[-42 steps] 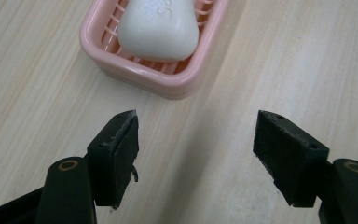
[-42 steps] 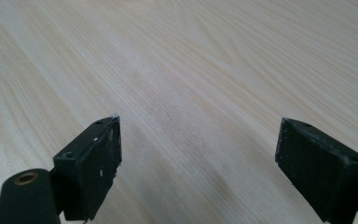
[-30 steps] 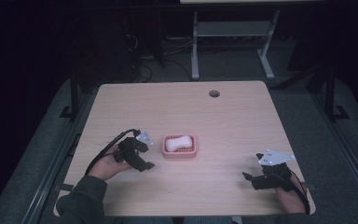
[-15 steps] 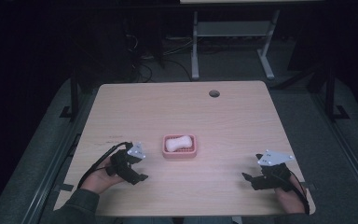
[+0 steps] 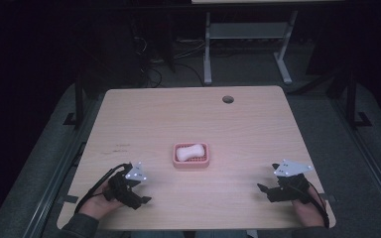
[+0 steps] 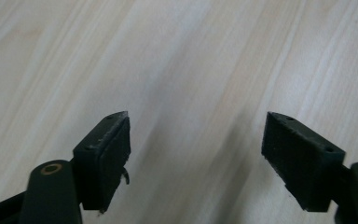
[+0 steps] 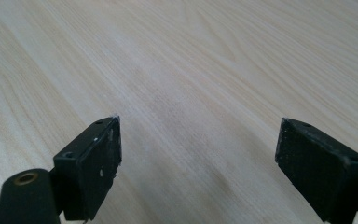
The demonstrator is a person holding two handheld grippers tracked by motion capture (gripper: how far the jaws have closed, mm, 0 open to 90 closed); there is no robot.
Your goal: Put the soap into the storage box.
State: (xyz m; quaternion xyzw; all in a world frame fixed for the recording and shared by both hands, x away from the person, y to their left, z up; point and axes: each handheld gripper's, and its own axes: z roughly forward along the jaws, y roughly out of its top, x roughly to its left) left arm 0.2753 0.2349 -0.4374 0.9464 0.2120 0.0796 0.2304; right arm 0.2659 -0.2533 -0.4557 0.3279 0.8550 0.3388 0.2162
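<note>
High view gives me the whole worktop (image 5: pixel 258 124), a pale wood-grain top with a round cable hole (image 5: pixel 227 99) near its far edge. I can read no brand, label or print anywhere; there is a faint dark smudge of marks (image 5: pixel 121 146) on the wood left of centre, too small for me to make out as writing.

The pink soap dish (image 5: pixel 191 155) sits about mid-worktop, a little toward my near side, with the white soap bar (image 5: pixel 189 152) lying inside it. My left gripper (image 5: pixel 144 192) is near the front left corner, well apart from the dish, low over the wood. Its jaws have just been opening and now stand wide with nothing between them; the left gripper view shows bare grain between the two black pads (image 6: pixel 106 158). My right gripper (image 5: pixel 262 190) is close to the front right corner, also well apart from the dish, jaws spread wide and empty over bare wood in the right gripper view.

Both hands are close to the near edge. The wood between the grippers and around the dish is bare, and the far half is open up to the cable hole.
</note>
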